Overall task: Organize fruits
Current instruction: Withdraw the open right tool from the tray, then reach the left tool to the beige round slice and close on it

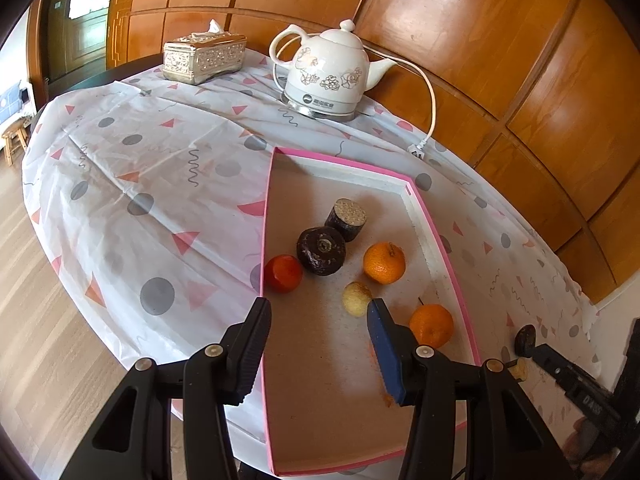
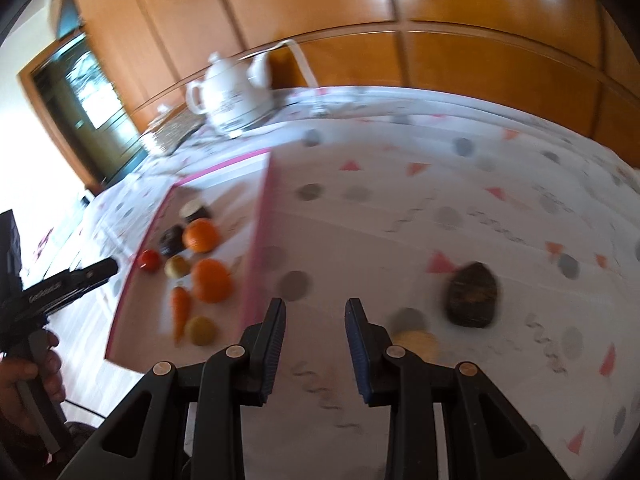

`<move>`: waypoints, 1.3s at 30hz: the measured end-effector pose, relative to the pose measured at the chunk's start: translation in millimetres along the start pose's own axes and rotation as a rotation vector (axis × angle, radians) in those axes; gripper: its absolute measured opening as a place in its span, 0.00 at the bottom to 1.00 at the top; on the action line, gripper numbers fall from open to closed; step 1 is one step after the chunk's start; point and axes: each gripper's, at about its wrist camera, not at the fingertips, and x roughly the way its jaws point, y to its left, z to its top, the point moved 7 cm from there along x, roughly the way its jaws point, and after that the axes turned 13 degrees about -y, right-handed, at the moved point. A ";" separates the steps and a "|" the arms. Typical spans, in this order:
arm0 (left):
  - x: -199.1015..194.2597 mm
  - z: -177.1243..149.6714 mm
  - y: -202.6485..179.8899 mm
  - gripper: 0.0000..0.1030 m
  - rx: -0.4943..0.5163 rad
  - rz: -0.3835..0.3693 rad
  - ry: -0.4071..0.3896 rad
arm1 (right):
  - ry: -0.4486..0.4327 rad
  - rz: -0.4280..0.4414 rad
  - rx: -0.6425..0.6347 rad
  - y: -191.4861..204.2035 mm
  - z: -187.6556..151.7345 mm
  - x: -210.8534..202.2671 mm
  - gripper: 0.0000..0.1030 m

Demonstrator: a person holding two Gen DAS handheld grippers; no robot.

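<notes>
A pink-rimmed cardboard tray point(image 1: 440, 236) lies on the table. In it are two oranges point(image 1: 384, 263) point(image 1: 431, 325), a red tomato point(image 1: 283, 273), a small yellow fruit point(image 1: 356, 298) and two dark pieces point(image 1: 321, 250) point(image 1: 346, 218). My left gripper point(image 1: 318, 312) is open and empty above the tray's near half. My right gripper point(image 2: 316, 312) is open and empty over the cloth, right of the tray point(image 2: 262, 224). A dark brown piece point(image 2: 473, 296) and a pale yellow round piece point(image 2: 416, 342) lie on the cloth beside it. A carrot point(image 2: 180, 308) lies in the tray in the blurred right wrist view.
A white floral kettle point(image 1: 326, 74) with its cord and plug point(image 1: 418, 152) stands at the back, a silver tissue box point(image 1: 204, 58) to its left. Wooden wall panels border the table's far and right side. The table edge drops to wooden floor on the left.
</notes>
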 end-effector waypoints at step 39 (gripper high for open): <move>13.6 -28.2 -134.3 0.49 0.320 -0.253 0.107 | -0.128 -0.774 0.443 -278.2 -64.1 -86.5 0.33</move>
